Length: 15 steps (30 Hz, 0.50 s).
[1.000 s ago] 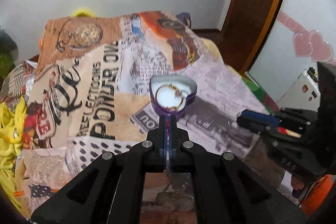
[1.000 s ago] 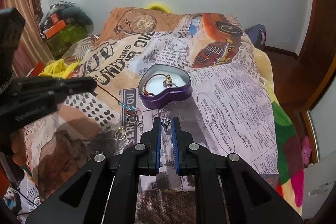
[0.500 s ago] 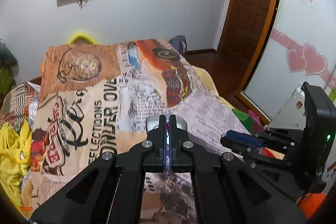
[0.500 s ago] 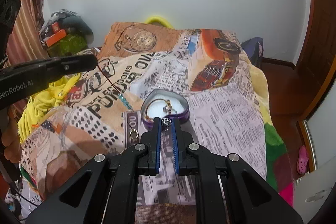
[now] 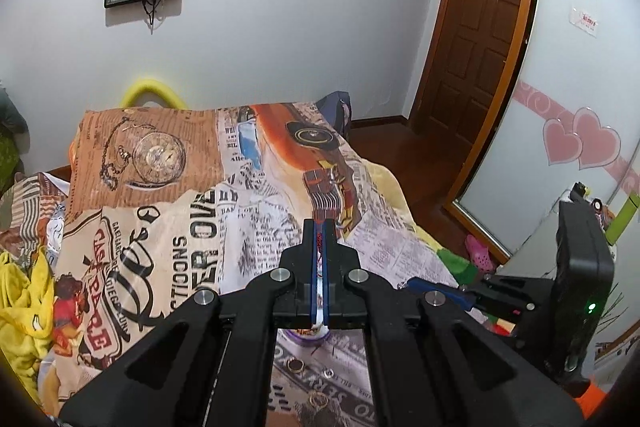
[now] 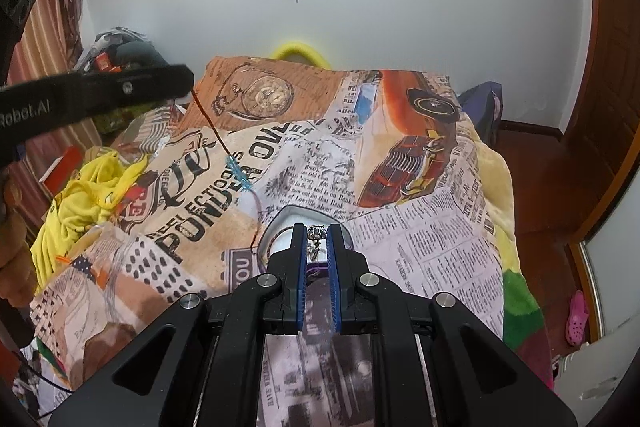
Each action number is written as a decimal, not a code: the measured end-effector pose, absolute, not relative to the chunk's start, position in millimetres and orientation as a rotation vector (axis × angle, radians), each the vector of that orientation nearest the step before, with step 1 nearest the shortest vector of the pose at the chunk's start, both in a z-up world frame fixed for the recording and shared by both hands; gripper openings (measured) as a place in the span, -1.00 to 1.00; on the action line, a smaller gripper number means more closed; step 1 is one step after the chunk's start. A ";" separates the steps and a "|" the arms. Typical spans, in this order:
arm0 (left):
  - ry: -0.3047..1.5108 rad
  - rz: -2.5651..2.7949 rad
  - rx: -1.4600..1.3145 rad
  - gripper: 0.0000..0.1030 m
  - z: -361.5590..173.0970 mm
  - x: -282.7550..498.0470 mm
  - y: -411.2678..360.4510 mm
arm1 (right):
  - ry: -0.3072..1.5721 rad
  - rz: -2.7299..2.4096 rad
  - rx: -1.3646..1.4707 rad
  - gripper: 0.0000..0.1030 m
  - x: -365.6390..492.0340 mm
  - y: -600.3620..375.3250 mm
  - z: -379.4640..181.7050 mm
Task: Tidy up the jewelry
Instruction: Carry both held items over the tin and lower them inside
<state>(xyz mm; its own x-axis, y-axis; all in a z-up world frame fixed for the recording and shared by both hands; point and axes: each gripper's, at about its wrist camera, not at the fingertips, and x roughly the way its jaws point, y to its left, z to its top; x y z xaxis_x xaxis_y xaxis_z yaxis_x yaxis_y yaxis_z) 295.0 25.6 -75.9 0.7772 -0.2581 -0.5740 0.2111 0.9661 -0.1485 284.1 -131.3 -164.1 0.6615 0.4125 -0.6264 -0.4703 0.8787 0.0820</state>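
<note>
My left gripper (image 5: 319, 231) is shut on a thin red cord necklace (image 6: 208, 123) with a blue bead section (image 6: 240, 175). It hangs from the raised gripper (image 6: 188, 79) down into the purple heart-shaped box (image 6: 280, 227). My right gripper (image 6: 317, 233) is shut on a small silver ring (image 6: 316, 231), held just above the box. In the left wrist view the box (image 5: 304, 339) is mostly hidden under the fingers.
Several loose rings (image 5: 296, 365) lie on the newspaper-print blanket (image 6: 420, 247) near the box. Yellow cloth (image 6: 84, 195) lies at the bed's left. A wooden door (image 5: 480, 47) and a mirrored wardrobe (image 5: 568, 131) stand to the right.
Both grippers have risen. The left one has lifted the red cord off the blanket until it hangs, its lower end trailing into the box. The right one still holds the ring.
</note>
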 end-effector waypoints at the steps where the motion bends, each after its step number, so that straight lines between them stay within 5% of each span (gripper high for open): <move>1: 0.630 -0.252 -0.075 -1.00 -76.5 297.7 25.2 | 0.688 0.500 -0.089 -0.83 286.6 -131.6 -165.1; 15: 0.709 -0.264 -0.100 -1.00 -113.2 334.3 24.4 | 0.740 0.517 -0.094 -0.83 315.3 -124.8 -188.3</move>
<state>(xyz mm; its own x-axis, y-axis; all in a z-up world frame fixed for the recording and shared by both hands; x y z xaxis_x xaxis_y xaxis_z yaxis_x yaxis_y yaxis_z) 334.3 24.4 -113.2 0.7276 -0.2734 -0.6292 0.2056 0.9619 -0.1802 315.3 -124.8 -188.3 0.6200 0.4163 -0.6651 -0.4812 0.8713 0.0968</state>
